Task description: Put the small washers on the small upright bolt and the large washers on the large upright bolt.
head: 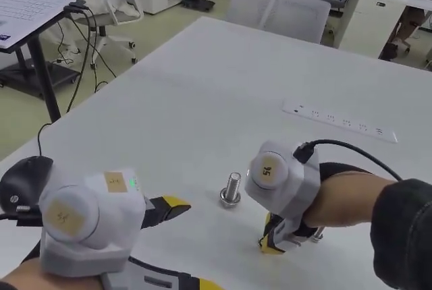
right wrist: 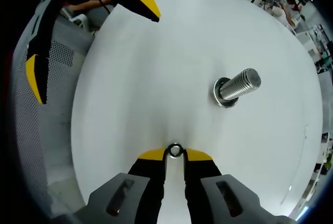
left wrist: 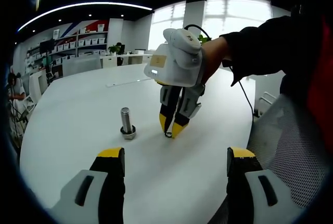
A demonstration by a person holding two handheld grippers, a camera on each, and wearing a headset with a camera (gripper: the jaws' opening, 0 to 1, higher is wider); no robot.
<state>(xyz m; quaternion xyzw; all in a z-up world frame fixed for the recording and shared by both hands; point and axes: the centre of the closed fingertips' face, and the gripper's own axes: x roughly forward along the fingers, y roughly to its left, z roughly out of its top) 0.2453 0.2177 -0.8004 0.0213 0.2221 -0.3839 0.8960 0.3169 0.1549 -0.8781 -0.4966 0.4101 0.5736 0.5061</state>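
A silver upright bolt [head: 231, 187] stands on the white table [head: 202, 101] with a ring at its base; it also appears as the bolt [left wrist: 126, 124] and the bolt [right wrist: 238, 85]. My right gripper [right wrist: 175, 157] points down at the table, shut on a small washer [right wrist: 175, 150] that lies on the surface. This right gripper [head: 270, 243] is just right of the bolt, seen too as the right gripper [left wrist: 170, 129]. My left gripper [left wrist: 176, 154] is wide open and holds nothing, near the table's front edge [head: 191, 243]. A small silvery part [head: 317, 236] peeks out by the right hand.
A white power strip [head: 337, 120] lies at the far right of the table. A black mouse [head: 23, 179] sits at the left edge. A laptop [head: 27, 0] rests on a side table at the left, and a grey chair [head: 280, 10] stands beyond the table.
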